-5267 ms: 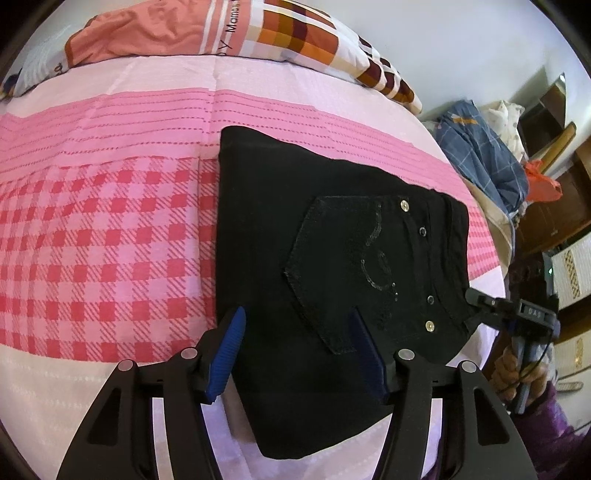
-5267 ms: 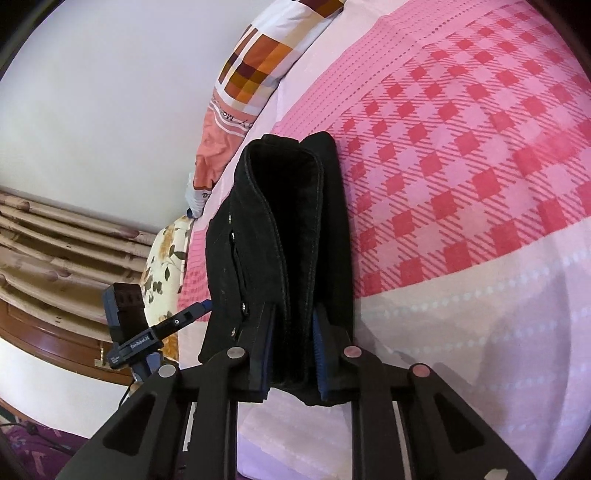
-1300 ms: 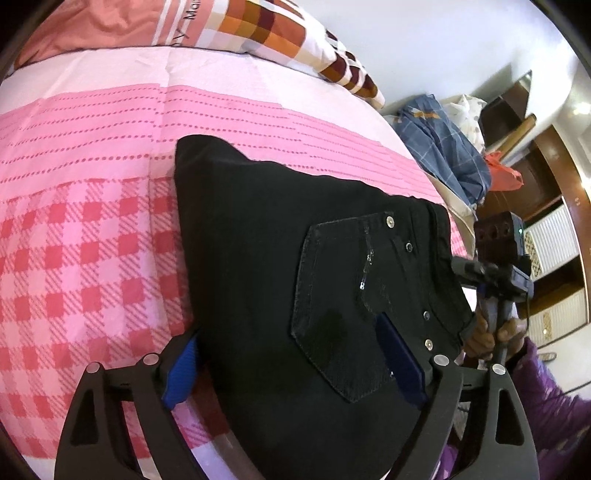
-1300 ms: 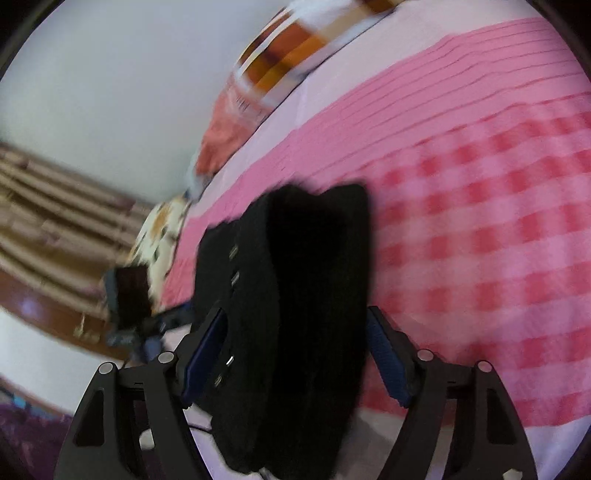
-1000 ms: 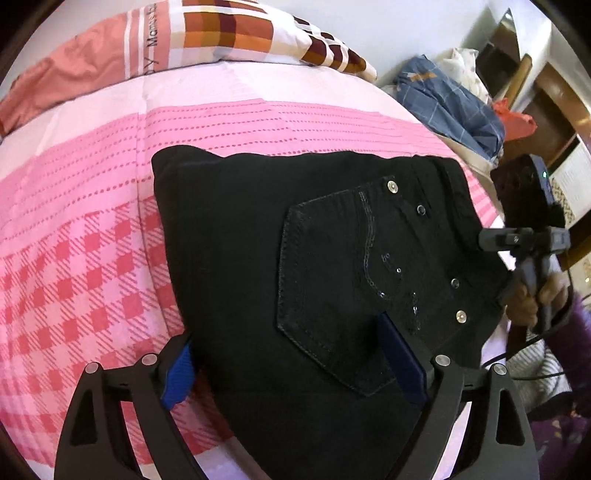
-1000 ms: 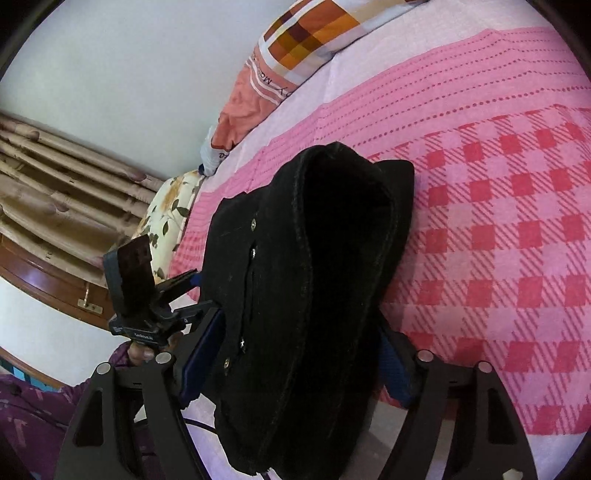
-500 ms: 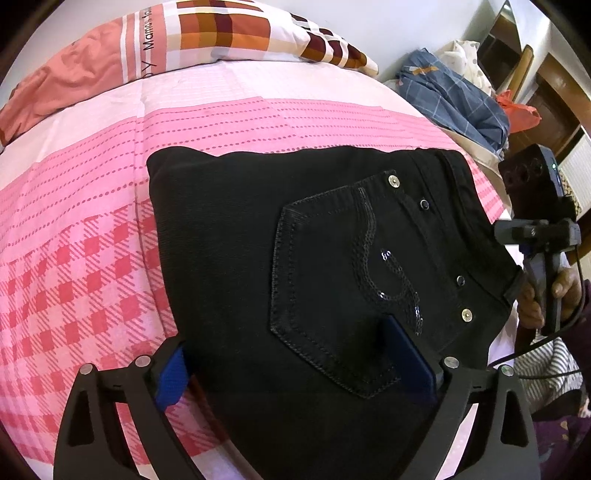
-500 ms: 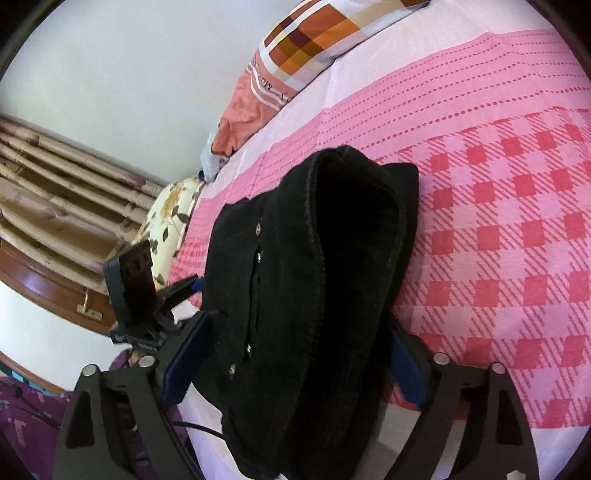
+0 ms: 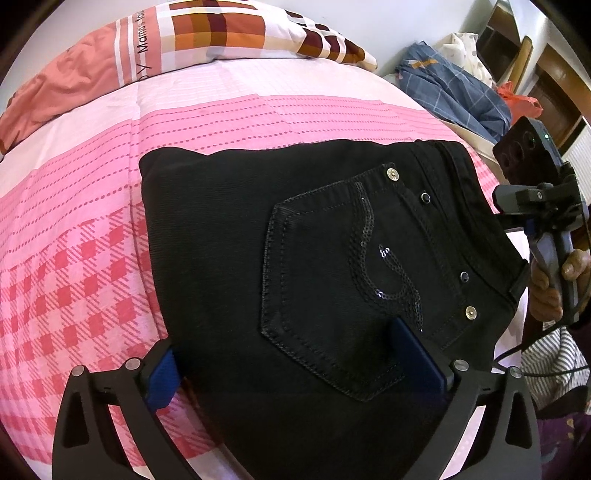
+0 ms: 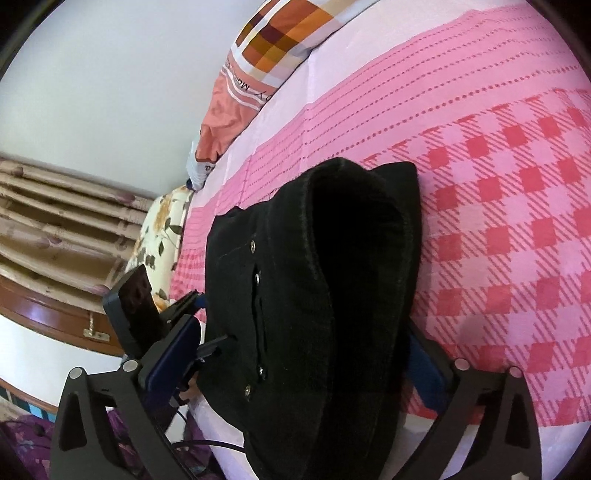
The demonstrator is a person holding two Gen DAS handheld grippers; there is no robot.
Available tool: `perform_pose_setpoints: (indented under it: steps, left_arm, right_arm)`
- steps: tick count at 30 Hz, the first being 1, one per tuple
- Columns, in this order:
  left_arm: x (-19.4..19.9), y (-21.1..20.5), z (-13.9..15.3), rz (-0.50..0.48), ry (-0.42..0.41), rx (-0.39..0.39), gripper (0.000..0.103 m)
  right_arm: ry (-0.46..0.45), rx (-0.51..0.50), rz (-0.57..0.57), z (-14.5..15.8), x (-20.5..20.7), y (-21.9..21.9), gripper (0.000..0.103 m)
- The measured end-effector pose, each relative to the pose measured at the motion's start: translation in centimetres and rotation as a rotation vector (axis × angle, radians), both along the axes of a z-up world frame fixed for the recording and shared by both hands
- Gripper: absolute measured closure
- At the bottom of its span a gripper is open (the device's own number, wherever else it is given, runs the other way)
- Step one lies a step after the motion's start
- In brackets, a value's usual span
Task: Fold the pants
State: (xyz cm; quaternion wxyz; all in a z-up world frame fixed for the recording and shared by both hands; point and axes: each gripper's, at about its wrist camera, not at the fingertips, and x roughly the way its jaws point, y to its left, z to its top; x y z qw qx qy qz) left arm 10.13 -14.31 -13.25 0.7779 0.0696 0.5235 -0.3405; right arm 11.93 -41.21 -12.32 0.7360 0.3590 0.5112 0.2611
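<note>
The black pants (image 9: 295,258) lie folded into a thick rectangle on the pink checked bed (image 9: 74,240), back pocket with sequin swirl facing up. My left gripper (image 9: 295,365) is wide open over the near edge of the fold, one blue pad on each side. The right gripper shows in this view at the waistband side (image 9: 535,206), held in a hand. In the right wrist view the pants (image 10: 314,295) show edge-on as stacked layers. My right gripper (image 10: 295,365) is wide open around that stack, gripping nothing.
A checked pillow (image 9: 221,33) lies at the head of the bed. A heap of blue plaid clothes (image 9: 454,88) sits past the bed's far right. Curtains (image 10: 55,221) and a wooden frame (image 10: 55,317) are on the left in the right wrist view.
The right gripper, shut on the folded edge 5 s ago, has opened wide. Both grippers have drawn back slightly over the last second while the pants settled flat.
</note>
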Motion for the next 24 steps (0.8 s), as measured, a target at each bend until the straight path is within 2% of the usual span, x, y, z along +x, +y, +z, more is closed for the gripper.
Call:
perform_pose_setpoints:
  steps: [2,4,5,6,8,10,11,12,13,14,15,17,21,24]
  left_arm:
    - [0.0,-0.1,0.0,-0.003,0.000,0.002,0.001]
    - [-0.1,-0.1,0.0,-0.006,-0.004,0.003,0.001]
    - [-0.1,-0.1,0.0,-0.005,-0.009,0.003,0.001]
    - [-0.2,-0.1,0.0,-0.004,-0.014,0.000,0.001]
    - [-0.3,0.0,-0.1,-0.005,-0.026,-0.008,0.001]
    - [-0.6,0.2,-0.2,0.000,-0.043,-0.011,0.002]
    - [-0.7,0.3,-0.1,0.006,-0.054,-0.013,0.008]
    - [-0.9,0.5,0.0,0.019,-0.063,-0.015,0.021]
    - [-0.8,0.9,0.2,0.037,-0.065,-0.018,0.029]
    - [-0.6,1.5,0.5,0.063,-0.058,-0.027,0.047]
    - [-0.3,2.0,0.7,0.082,-0.050,-0.037,0.060]
    - [-0.1,2.8,1.2,0.107,-0.037,-0.063,0.069]
    - [-0.9,2.9,2.2,0.124,-0.076,-0.070,0.079]
    - [-1.2,3.2,3.0,0.147,-0.082,-0.091,0.082]
  right_arm:
    - [-0.009,-0.023,0.009,0.1,-0.1,0.1,0.005]
    - [-0.015,-0.059,0.015,0.2,-0.2,0.2,0.018]
    - [-0.013,-0.082,0.012,0.1,-0.3,-0.1,0.035]
    - [-0.006,-0.100,0.005,-0.1,-0.3,-0.4,0.057]
    - [0.011,-0.073,-0.015,-0.9,-0.5,-1.4,0.066]
    - [-0.002,-0.073,-0.017,-0.9,-0.7,-1.3,0.067]
    - [-0.006,-0.077,-0.017,-0.8,-0.7,-1.2,0.068]
    - [-0.012,-0.069,-0.023,-0.6,-0.7,-1.1,0.070]
    - [-0.016,-0.058,-0.028,-0.6,-0.8,-1.1,0.071]
    - [-0.019,-0.042,-0.033,-0.5,-0.9,-1.1,0.072]
    - [-0.021,-0.031,-0.037,-0.4,-1.0,-1.1,0.073]
    - [-0.026,-0.010,-0.047,-0.2,-1.2,-1.2,0.074]
    - [-0.037,0.025,-0.061,0.3,-1.3,-1.2,0.076]
    - [-0.052,0.053,-0.067,0.9,-1.5,-1.1,0.076]
